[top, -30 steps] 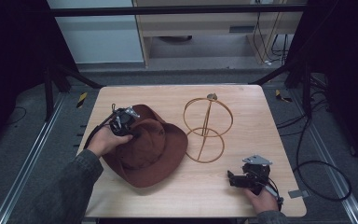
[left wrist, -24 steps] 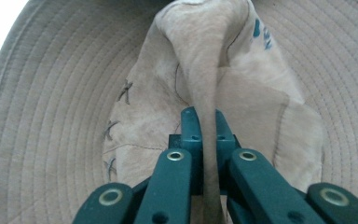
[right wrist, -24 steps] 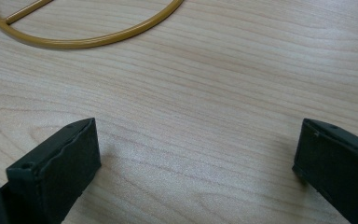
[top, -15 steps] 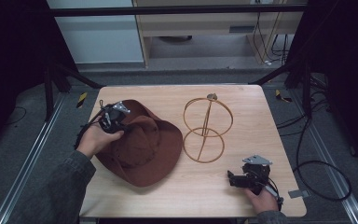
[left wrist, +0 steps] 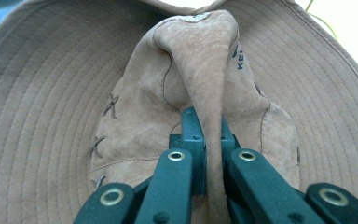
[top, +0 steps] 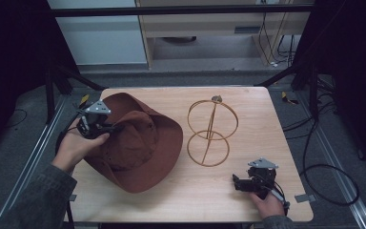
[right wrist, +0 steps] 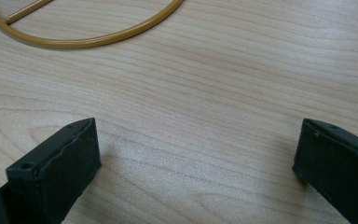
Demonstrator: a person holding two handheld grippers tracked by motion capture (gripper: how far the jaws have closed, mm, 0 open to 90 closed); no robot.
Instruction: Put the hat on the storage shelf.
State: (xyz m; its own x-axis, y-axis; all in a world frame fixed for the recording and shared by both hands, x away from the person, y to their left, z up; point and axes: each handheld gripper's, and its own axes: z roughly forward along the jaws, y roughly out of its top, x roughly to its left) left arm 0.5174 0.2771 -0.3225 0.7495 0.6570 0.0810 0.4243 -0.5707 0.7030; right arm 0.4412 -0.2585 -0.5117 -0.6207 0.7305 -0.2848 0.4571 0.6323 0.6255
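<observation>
A brown wide-brimmed hat [top: 143, 148] is tipped up at the left of the wooden table, its brim hanging toward the middle. My left gripper [top: 116, 128] is shut on a pinched fold of the hat's crown [left wrist: 200, 60], and the left gripper [left wrist: 209, 126] view has the suede squeezed between the two pads. A gold wire hat stand [top: 212, 131] with a ring base is upright at the table's middle right. My right gripper [top: 236, 183] rests near the front right edge, and in the right gripper [right wrist: 196, 154] view the jaws are wide open over bare wood.
The stand's base ring [right wrist: 88, 42] lies just ahead of the right gripper. The wooden table [top: 267, 119] has metal frame rails on both sides. Cables trail over the floor at the right.
My left hand has lifted the hat by its crown and carried it left and toward the table's far side, so the hat now tilts up. The right gripper has stayed where it was.
</observation>
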